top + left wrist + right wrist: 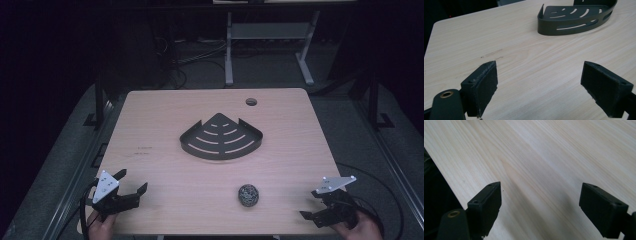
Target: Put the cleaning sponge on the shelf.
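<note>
Both tongs, left [131, 186] and right [311, 204], held wide open and empty at near desk [165, 170] edge. Scourer [248, 194] between them, nearer right; rack [221, 137] mid-desk. Best approached from above, squeezed gently.

The left gripper [131, 183] and right gripper [309, 205] are matte black, each topped by a grey three-cornered plate dotted with small holes. A black cable loops away from each. Their jaws are blocky black wedges with screw holes; the left pair is faced with fuzzy dark padding, and a brass-ringed hole sits by each base.
</note>
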A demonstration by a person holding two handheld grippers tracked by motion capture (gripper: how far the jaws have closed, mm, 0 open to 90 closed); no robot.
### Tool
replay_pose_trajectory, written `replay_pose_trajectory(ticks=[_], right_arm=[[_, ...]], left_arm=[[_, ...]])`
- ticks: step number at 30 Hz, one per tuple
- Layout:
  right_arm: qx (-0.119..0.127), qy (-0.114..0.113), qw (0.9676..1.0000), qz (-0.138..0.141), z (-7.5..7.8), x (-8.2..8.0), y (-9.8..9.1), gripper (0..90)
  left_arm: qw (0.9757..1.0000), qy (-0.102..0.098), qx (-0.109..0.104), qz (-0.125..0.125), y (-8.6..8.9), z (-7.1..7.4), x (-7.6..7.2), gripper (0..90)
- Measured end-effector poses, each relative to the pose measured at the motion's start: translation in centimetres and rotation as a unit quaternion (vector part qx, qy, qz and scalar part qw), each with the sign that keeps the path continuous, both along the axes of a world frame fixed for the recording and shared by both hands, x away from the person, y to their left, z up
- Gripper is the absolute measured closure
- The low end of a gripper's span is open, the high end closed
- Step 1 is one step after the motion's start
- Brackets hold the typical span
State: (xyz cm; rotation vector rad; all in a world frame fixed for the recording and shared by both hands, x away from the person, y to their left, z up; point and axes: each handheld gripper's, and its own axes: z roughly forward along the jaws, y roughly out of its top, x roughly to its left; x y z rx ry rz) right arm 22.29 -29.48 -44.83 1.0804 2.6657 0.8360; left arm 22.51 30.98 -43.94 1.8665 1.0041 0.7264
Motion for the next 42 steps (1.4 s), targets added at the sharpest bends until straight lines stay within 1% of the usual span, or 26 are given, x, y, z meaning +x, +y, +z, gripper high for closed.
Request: replay_pose_trajectory(ticks=[2,4,7,9,11,13,18,20,23,25,27,35,37,40,42], right_arm=[[-0.001,0.000,1.0000,0.009,0.1,0.2,0.5,17.6],[-0.002,-0.002,0.9999,0.016,0.2,0.3,1.0,17.5],[-0.002,0.003,0.9996,0.029,0.2,0.6,1.9,17.4],[-0.007,0.004,0.9993,0.037,0.2,0.7,2.6,17.3],[-0.008,0.003,0.9989,0.047,0.4,0.7,3.2,17.2],[-0.008,0.004,0.9984,0.055,0.6,0.8,3.8,17.0],[-0.011,0.004,0.9976,0.069,1.0,1.1,5.0,16.9],[-0.009,0.004,0.9973,0.072,1.1,1.3,5.4,16.9],[-0.009,0.004,0.9968,0.080,1.2,1.4,5.9,16.9],[-0.011,0.004,0.9963,0.085,1.3,1.5,6.3,16.8],[-0.012,0.005,0.9959,0.089,1.5,1.5,6.6,16.7],[-0.019,0.003,0.9939,0.108,2.0,1.9,8.0,16.0],[-0.022,0.004,0.9934,0.112,2.1,2.0,8.5,15.9],[-0.025,0.001,0.9923,0.122,2.2,2.3,9.2,15.9],[-0.027,0.000,0.9914,0.128,2.2,2.5,9.8,15.9]], left_arm=[[1.0000,0.000,0.001,0.001,0.1,0.0,-0.1,13.3],[1.0000,0.000,-0.001,0.003,0.1,0.0,-0.2,13.3],[1.0000,-0.002,-0.002,0.002,0.2,0.1,-0.4,13.3],[1.0000,-0.003,0.000,0.001,0.1,0.1,-0.4,13.3],[1.0000,-0.002,0.000,0.000,0.2,0.0,-0.3,13.3],[1.0000,-0.002,-0.002,0.003,0.2,0.0,-0.3,13.2],[0.9999,-0.002,-0.010,0.004,0.2,0.1,-0.3,13.2],[1.0000,-0.004,-0.006,0.002,0.1,0.1,-0.3,13.2],[1.0000,-0.001,-0.003,-0.002,-0.1,0.1,-0.2,13.3],[1.0000,-0.003,-0.002,-0.002,-0.1,0.0,-0.2,13.2],[1.0000,-0.001,-0.003,-0.002,-0.1,0.1,-0.2,13.3],[1.0000,-0.004,-0.004,-0.002,-0.1,0.1,-0.3,13.2],[1.0000,-0.002,-0.003,-0.003,-0.1,0.1,-0.3,13.3],[1.0000,-0.004,-0.004,-0.003,-0.2,0.0,-0.2,13.2],[1.0000,-0.001,-0.006,-0.004,-0.2,0.0,-0.2,13.3]])
